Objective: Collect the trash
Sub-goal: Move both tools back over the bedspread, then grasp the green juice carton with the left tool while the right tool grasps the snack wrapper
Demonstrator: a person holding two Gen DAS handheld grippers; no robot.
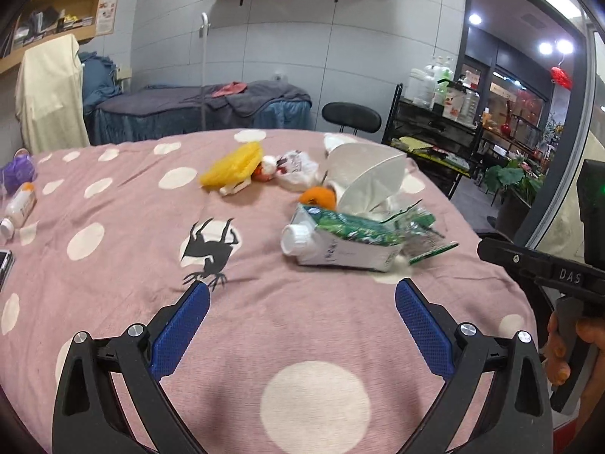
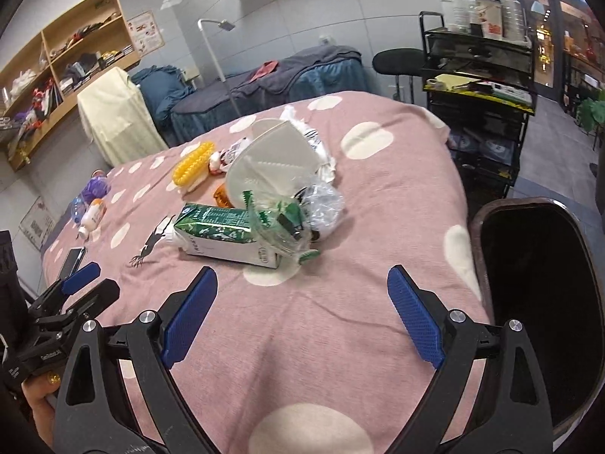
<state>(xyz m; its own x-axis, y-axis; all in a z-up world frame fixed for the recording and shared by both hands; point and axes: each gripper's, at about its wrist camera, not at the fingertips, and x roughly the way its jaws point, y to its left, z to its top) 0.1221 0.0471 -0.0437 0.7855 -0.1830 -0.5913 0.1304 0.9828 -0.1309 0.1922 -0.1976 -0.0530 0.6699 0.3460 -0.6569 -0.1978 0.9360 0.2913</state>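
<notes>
Tongs on both sides gape empty: left tongs (image 1: 302, 299) and right tongs (image 2: 302, 287) hover low in frame over the pink dotted cover (image 2: 378, 196). Mid-frame lies the carton (image 2: 223, 236), boxy, waxy, dented, touching crinkly wrappers (image 2: 287, 223). Pinching its flat sides looks best, then carrying it to the dark bin (image 2: 537, 283) at right.

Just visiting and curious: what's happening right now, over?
Left gripper and right gripper: jaws open, empty. Milk carton lies ahead in the trash pile, untouched. Bin at right. Nothing blocking.
</notes>
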